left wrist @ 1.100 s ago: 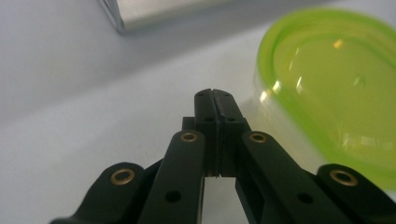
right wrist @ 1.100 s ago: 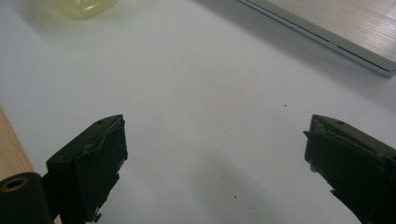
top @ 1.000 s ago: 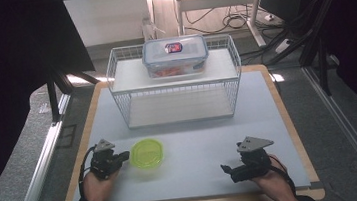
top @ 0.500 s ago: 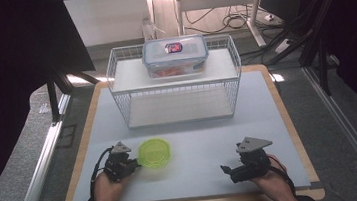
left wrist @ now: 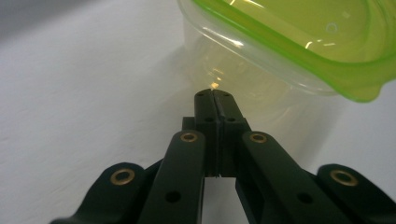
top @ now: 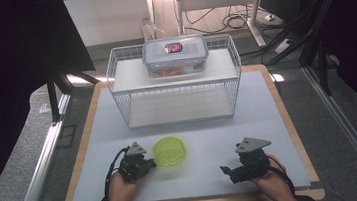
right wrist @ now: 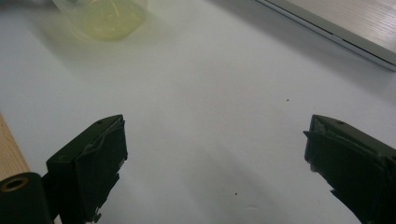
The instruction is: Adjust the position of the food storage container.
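Green container (top: pixel 169 150): we see it standing on the white table (top: pixel 268 111), at the near left, in front of the wire rack (top: pixel 175 88); a lime lid sits on a clear, pale body (left wrist: pixel 243 79).
Left gripper (top: pixel 149 163): our jaws are pressed together with nothing between them, and their tips meet the container's clear wall just under the lid rim (left wrist: pixel 299 60).
What has changed: against the picture from a second ago, our left hand has slid toward the table's middle, and the container has gone along with it, still at the jaw tips.
Meaning for the work: we judge this a push with shut jaws, not a lift; the container is being nudged across the table toward the centre, and it stays upright on the surface.
Right gripper (top: pixel 226 171): our jaws stand spread wide over bare table and hold nothing; this hand lies where it lay in the earlier picture.
Farther off: the lidded box (top: pixel 175 54) sits on the rack's top shelf, unmoved.
Risk, as we judge it: a light tub pushed low on one side may turn or slip off the tips.
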Demonstrator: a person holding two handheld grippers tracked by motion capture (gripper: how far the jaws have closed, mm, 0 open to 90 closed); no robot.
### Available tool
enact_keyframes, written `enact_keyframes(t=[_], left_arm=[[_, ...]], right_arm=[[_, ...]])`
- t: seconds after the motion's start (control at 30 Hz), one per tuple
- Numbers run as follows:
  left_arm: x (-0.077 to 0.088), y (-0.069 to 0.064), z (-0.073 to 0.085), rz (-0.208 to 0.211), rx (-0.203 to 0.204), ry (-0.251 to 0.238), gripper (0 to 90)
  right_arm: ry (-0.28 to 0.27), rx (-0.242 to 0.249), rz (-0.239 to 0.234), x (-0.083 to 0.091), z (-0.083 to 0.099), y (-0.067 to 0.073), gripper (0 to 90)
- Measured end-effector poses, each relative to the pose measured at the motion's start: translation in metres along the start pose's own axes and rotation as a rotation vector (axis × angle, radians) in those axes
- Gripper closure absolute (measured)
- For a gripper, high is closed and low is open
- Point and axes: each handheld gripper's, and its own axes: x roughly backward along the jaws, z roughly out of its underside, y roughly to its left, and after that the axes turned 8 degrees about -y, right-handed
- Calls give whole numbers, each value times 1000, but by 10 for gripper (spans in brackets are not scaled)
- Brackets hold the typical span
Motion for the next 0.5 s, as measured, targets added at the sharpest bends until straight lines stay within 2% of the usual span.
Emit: enact_keyframes(t=[0.27,0.5], left_arm=[[-16,-14,-8,26,-29,5,900],[-27,-19,-15,21,-53,-1,900]], right_arm=[[2,1,-5,-1,0,0,55],[5,3,-8,-1,1,1,55]])
